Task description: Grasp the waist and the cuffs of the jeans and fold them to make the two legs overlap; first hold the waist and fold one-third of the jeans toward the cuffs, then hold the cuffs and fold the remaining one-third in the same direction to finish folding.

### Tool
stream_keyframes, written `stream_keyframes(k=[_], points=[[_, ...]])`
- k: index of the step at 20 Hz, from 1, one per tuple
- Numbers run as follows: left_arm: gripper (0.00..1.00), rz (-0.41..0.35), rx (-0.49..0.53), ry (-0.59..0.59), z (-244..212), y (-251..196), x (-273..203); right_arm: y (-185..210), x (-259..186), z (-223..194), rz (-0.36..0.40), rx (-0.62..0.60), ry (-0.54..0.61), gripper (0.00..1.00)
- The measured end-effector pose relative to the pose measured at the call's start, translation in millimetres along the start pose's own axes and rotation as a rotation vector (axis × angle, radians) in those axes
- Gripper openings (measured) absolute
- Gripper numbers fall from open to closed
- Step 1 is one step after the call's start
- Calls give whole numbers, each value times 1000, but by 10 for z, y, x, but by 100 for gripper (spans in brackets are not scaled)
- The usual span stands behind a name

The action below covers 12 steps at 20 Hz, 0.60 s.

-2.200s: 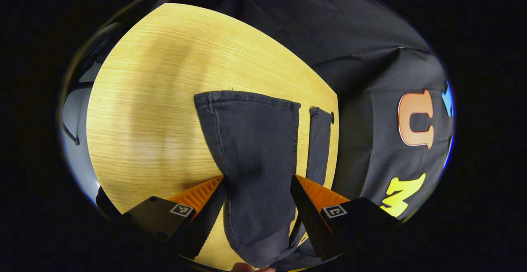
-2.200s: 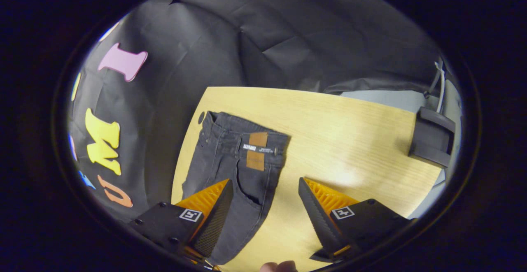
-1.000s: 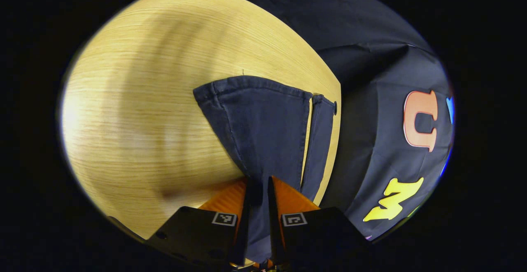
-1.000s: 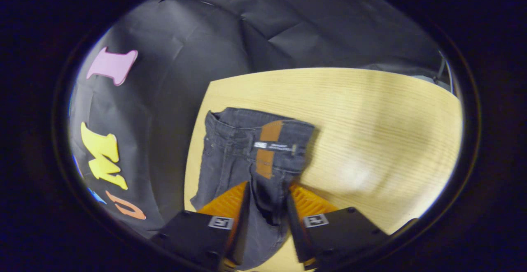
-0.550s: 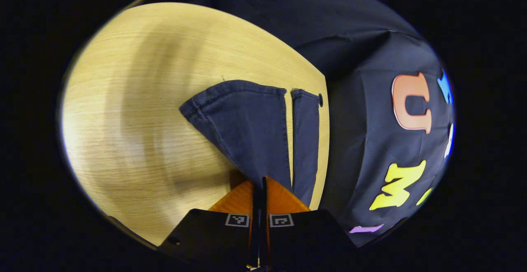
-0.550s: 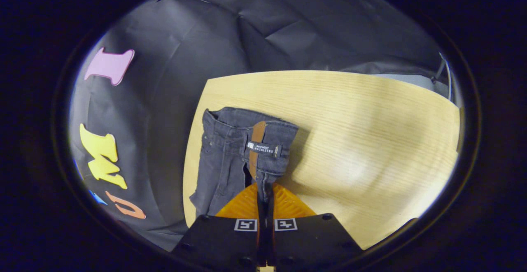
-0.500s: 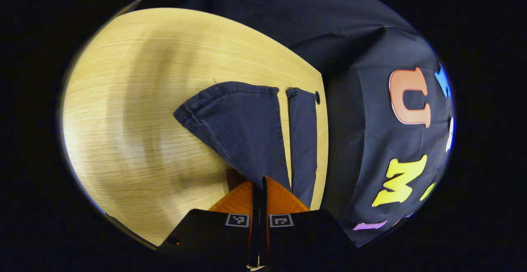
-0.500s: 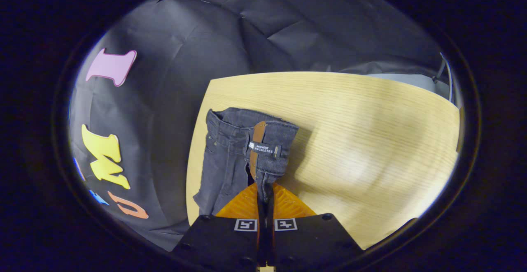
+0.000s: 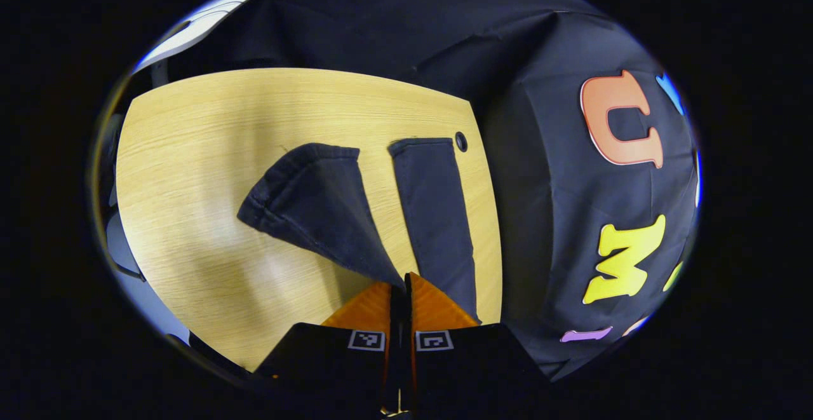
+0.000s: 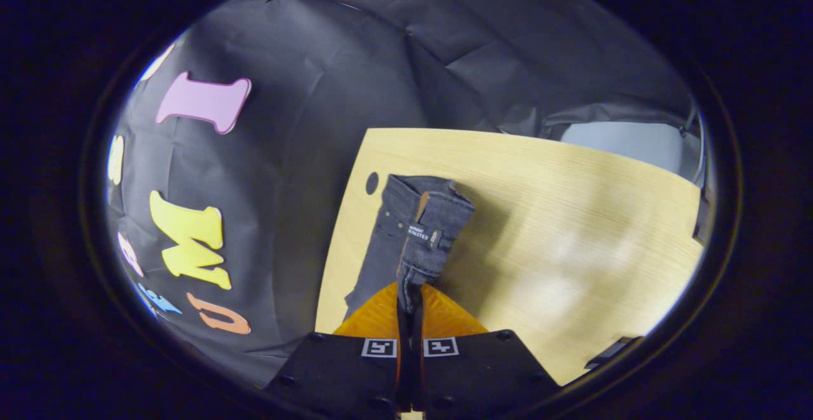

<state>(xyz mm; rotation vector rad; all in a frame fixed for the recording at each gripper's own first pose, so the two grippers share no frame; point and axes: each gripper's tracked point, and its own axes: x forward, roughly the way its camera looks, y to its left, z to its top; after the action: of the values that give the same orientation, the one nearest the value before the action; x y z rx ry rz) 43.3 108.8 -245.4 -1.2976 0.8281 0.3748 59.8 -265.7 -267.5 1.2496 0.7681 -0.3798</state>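
Jeans (image 9: 330,210) pinched by left gripper (image 9: 399,286) and right gripper (image 10: 411,293), grip points hidden

Jeans (image 9: 317,210) dark matt denim, stitched hems (tan patch at the waist (image 10: 421,207)). Table (image 9: 190,153) pale wood grain, smooth, faint sheen. Fingers (image 10: 381,315) ribbed orange plastic on matt black bodies. Wall (image 10: 356,58) creased matt black cloth.

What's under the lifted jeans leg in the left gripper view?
Under the raised leg, bare wooden table and the leg's shadow; the other leg lies flat alongside, apart. The left gripper hides the tabletop below the pinch.
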Motion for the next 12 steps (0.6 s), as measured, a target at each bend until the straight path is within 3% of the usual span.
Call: stream_keyframes(k=[6,12], points=[[4,23,48,93,294,-482,321,576,237,163,25,-22,20,0],[4,55,112,182,532,-886,999,1089,889,364,14,-82,31,0]])
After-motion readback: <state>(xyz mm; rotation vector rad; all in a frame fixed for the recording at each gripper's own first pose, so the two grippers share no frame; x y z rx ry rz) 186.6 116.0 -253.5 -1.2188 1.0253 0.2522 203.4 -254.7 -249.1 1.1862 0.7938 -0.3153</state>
